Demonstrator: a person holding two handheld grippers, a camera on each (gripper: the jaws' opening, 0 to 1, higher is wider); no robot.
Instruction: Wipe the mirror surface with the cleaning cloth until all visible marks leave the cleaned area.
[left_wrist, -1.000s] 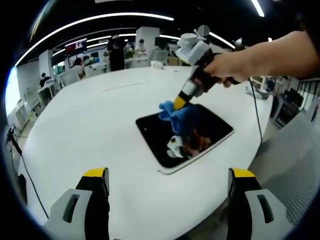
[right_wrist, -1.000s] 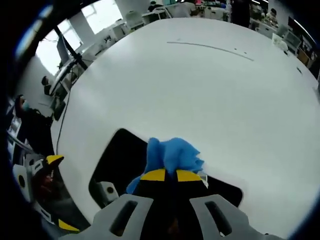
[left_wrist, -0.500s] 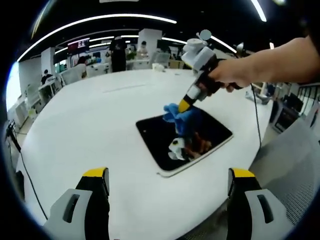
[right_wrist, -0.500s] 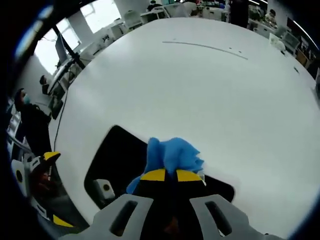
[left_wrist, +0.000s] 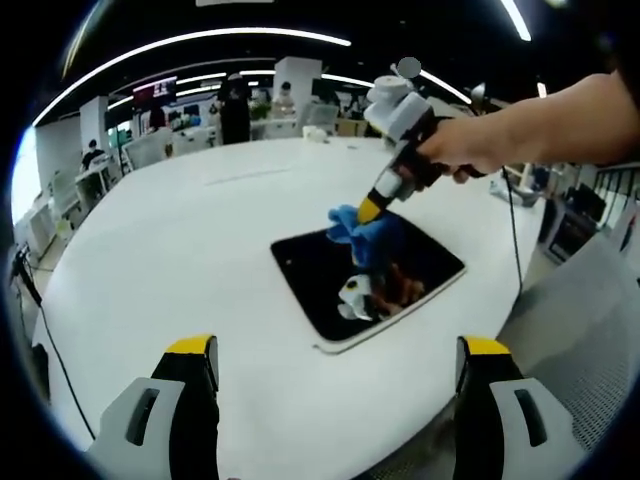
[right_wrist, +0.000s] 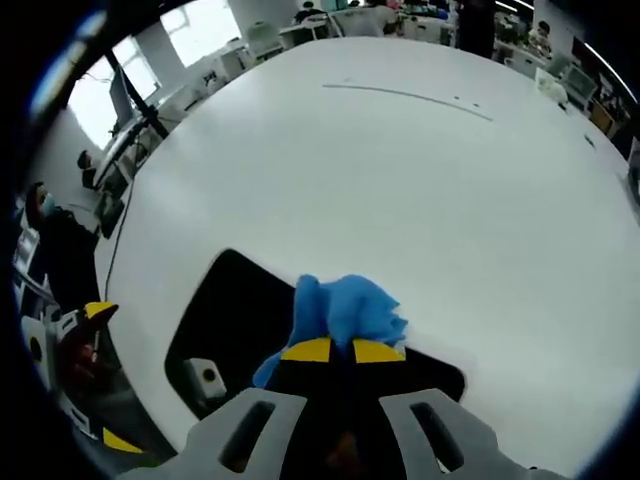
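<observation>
A large white oval table (left_wrist: 180, 240) is carrying a dark rectangular mirror (left_wrist: 330, 280) with rounded corners, which is lying flat near the table's edge. The mirror's glass is reflecting the tool and hand above it. The right tongs (left_wrist: 368, 207) are reaching down from a person's hand (left_wrist: 455, 150) and are clamping a crumpled blue cleaning cloth (left_wrist: 362, 232), which is pressing on the far part of the mirror. In the right gripper view the right tongs (right_wrist: 330, 351) are showing their 2 yellow tips drawn together on the cleaning cloth (right_wrist: 345, 305), with the mirror (right_wrist: 215, 320) spreading dark beneath and to the left.

The left tongs (left_wrist: 335, 350) are hanging above the table's near edge, their 2 jaws standing wide apart and holding nothing, well short of the mirror.

A thin seam line (right_wrist: 405, 95) is running across the table (right_wrist: 400, 180) farther off. Around it an open office is glowing under long curved ceiling light strips (left_wrist: 190, 40), with desks, monitors and several people standing in the background.
</observation>
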